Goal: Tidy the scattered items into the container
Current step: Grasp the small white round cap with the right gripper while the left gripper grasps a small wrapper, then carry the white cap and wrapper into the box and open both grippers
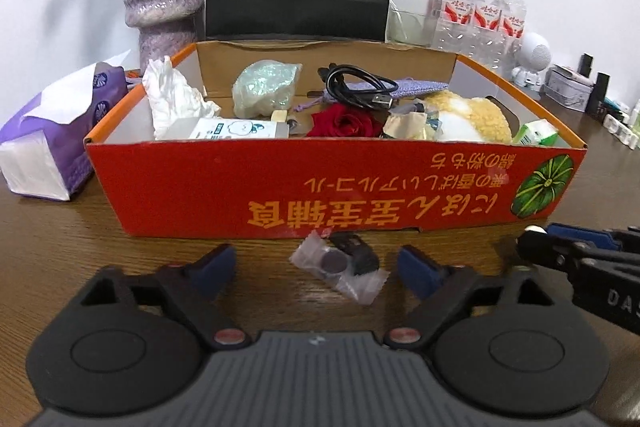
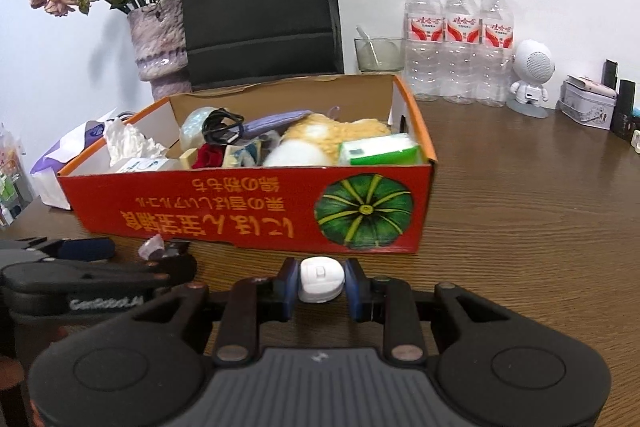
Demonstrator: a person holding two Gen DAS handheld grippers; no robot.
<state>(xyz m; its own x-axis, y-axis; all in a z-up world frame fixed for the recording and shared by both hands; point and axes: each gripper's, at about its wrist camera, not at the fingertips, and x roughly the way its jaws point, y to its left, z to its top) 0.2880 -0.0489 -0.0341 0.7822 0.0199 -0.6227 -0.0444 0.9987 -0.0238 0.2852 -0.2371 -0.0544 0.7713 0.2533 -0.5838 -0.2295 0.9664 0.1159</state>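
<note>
Packet of clear plastic, with a dark round disc and a small black piece inside, lies on the wooden table low in the middle of my left wrist view, just in front of the red box. My left claw is spread wide around it, one blue pad on each side, neither touching the plastic. In my right wrist view, the same packet peeks out at the lower left, beside the left claw's black arm.

My right claw sits bottom centre of its own view, its blue pads pinching a small white rounded object just ahead of the box's front wall, below the green pumpkin picture. In the left view the right claw's tip enters at the lower right edge.

The box fills the middle of both views and holds many things: crumpled white tissue, a coiled black cable, a red rose, a yellow and white plush and a green and white carton.

Behind the box, a purple vase with dried roses stands at upper left, a black bag at top centre, and three water bottles at upper right. A purple tissue pack lies at the left edge.
</note>
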